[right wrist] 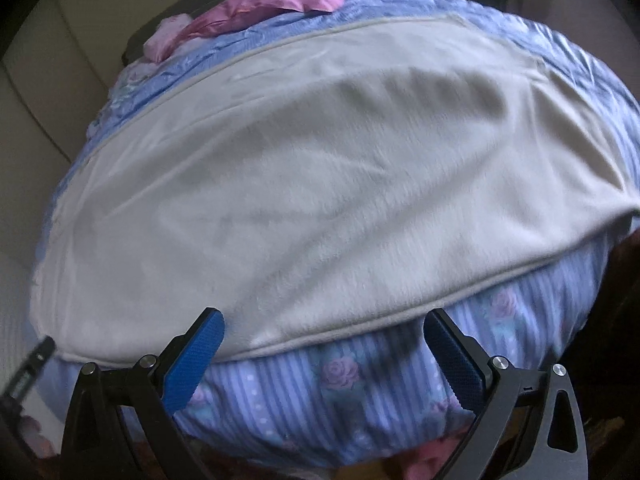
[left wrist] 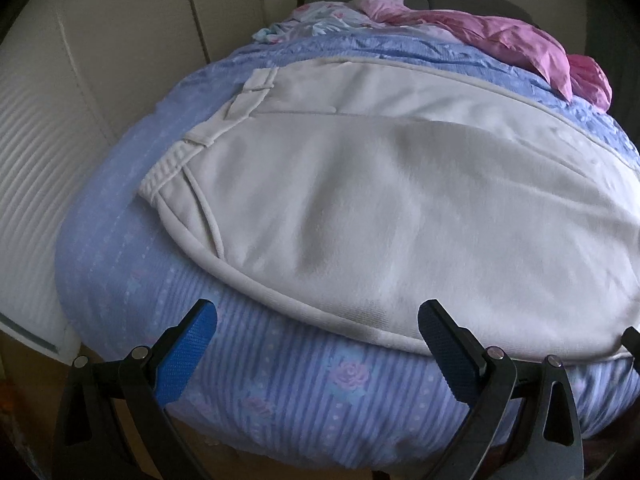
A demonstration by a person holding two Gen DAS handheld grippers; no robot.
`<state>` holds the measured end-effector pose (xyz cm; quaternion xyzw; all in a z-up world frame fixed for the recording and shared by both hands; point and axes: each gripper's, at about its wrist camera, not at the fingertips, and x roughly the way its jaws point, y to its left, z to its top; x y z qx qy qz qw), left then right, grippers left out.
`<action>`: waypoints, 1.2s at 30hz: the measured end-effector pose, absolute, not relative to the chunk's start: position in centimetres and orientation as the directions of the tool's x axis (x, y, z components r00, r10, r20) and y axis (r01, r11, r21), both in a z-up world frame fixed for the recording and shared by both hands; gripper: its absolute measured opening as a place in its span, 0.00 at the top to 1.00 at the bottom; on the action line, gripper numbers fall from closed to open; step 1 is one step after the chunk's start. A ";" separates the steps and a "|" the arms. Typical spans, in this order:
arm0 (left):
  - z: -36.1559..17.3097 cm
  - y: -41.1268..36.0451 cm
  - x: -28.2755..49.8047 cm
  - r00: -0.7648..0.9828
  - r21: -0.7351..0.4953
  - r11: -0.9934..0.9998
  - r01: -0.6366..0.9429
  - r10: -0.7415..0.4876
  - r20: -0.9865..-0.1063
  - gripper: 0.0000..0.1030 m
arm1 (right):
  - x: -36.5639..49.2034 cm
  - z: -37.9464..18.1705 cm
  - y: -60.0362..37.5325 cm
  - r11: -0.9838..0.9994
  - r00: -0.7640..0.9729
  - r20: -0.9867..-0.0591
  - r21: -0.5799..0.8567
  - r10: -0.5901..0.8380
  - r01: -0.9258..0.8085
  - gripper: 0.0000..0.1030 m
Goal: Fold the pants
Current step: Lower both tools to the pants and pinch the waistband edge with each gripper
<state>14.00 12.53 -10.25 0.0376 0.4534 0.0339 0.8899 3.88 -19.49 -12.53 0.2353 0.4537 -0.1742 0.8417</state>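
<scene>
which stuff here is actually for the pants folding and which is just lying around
For the job:
cream pants, spread flat on the bed
left tool, open
right tool, open

Lying about:
pink garment at the far end
floral cloth beside it
blue floral bedcover underneath

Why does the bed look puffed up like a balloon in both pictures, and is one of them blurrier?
Fisheye lenses bulge both views, so the blue floral-striped bedspread curves like a dome. The left wrist view is fairly sharp: the cream fabric pants show waistband ribbing. The right wrist view is smeared, with streaks across the pants. Light is dim and soft in both, without glare.
</scene>
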 end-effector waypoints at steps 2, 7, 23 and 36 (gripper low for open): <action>-10.7 12.5 14.2 0.585 0.082 0.996 -0.033 0.086 -0.806 0.01 | 3.8 -12.8 -19.5 0.824 0.542 -0.838 0.263 -0.063 0.502 0.02; -12.1 12.7 14.8 0.581 0.089 0.994 -0.059 0.106 -0.807 0.04 | 4.3 -13.6 -19.3 0.838 0.560 -0.824 0.241 -0.090 0.490 0.02; -13.3 13.1 15.4 0.577 -0.053 0.997 -0.062 -0.007 -0.817 0.47 | 4.9 -13.8 -18.9 0.847 0.571 -0.807 0.193 -0.150 0.495 0.24; -10.6 11.6 14.6 0.646 -0.037 0.998 -0.056 0.008 -0.763 0.83 | 4.4 -11.9 -21.0 0.830 0.608 -0.780 0.233 -0.152 0.507 0.77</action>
